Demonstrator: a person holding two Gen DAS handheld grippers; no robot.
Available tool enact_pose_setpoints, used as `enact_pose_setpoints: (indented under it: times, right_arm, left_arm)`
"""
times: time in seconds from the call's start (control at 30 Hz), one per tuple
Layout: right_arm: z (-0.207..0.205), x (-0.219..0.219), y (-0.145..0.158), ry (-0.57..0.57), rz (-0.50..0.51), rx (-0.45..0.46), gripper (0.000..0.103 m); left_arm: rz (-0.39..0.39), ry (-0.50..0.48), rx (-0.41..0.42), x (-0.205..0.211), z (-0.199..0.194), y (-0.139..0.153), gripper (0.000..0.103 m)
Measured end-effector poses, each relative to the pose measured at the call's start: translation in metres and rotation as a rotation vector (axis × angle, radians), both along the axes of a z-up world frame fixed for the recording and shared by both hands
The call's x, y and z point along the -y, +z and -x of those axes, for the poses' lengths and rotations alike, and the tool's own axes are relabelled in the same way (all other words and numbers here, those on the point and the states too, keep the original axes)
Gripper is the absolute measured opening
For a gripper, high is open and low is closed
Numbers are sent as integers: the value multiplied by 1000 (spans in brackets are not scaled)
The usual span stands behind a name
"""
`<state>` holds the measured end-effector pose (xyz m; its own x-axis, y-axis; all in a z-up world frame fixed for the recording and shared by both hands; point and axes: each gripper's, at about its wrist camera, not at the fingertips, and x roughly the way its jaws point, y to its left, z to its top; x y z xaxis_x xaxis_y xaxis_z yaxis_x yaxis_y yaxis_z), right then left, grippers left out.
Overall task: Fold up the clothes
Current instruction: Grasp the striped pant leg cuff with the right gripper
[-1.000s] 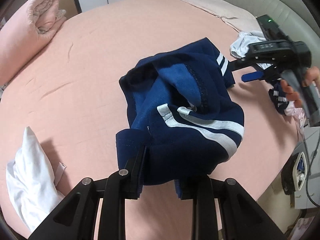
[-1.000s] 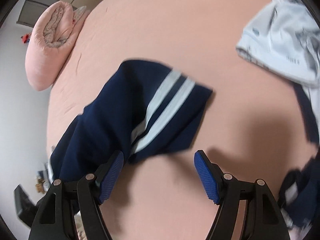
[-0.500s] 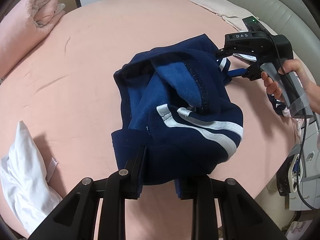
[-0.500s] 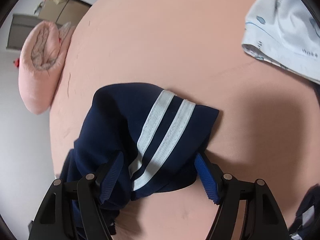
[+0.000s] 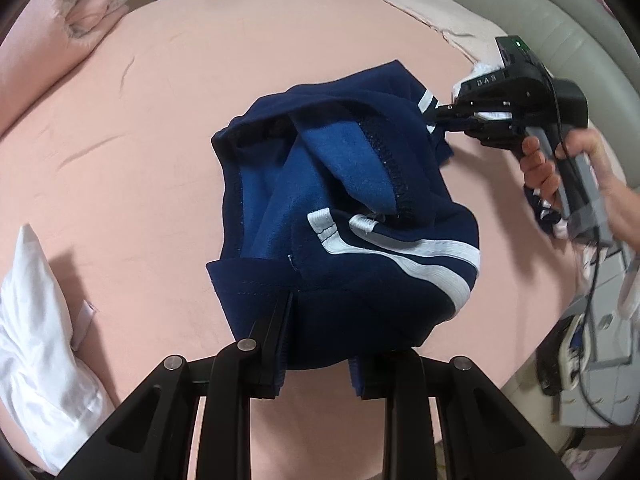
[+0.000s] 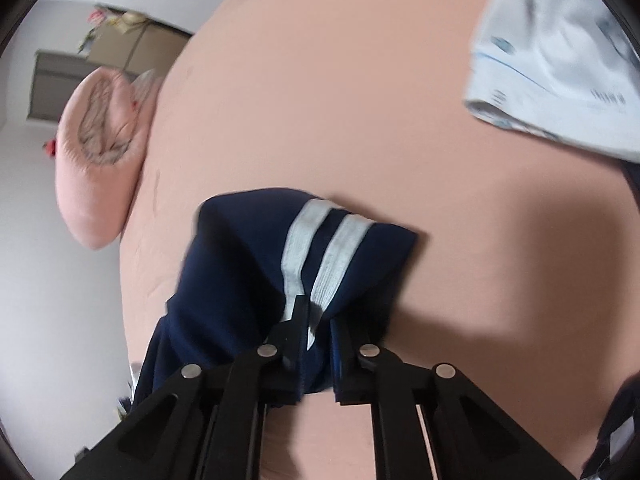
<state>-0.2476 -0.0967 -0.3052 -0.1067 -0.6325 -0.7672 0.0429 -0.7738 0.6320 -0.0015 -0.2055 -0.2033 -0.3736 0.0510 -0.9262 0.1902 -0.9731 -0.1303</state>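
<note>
A crumpled navy garment with white side stripes (image 5: 340,208) lies on the pink bed (image 5: 160,92). My left gripper (image 5: 320,364) is shut on its near hem. My right gripper (image 5: 444,116) shows at the far right of the left wrist view, shut on the far striped end. In the right wrist view that gripper (image 6: 320,344) pinches the striped end of the garment (image 6: 280,248) just above the sheet (image 6: 360,100).
A white garment (image 5: 36,320) lies at the left bed edge. A rolled pink quilt (image 5: 52,40) sits far left. A pale printed garment (image 6: 560,64) lies right of the navy one. A grey headboard (image 5: 540,12) runs behind; a floor device (image 5: 572,352) sits right.
My right gripper moved onto the striped end of the navy garment and closed on it. My left gripper kept its hold on the near hem.
</note>
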Motion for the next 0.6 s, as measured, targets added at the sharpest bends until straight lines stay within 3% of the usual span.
enact_pose_setpoints:
  times: [0.13,0.3,0.47,0.6]
  right_arm:
    - [-6,-27,17,14,39,-38,7]
    - [-16,-53,34,60,74,-98,7]
    - [-1,-8,47,109,83,-127,7]
    - [2,-2,48,100,88,-115,7]
  left_arm:
    - [-76,45,-30,7,-3,12,21]
    - [-88,43,-93,8,-5,37,21]
    - [-31,48,-168,16,6,68,21]
    - [-62,134,-175,43,30,72,21]
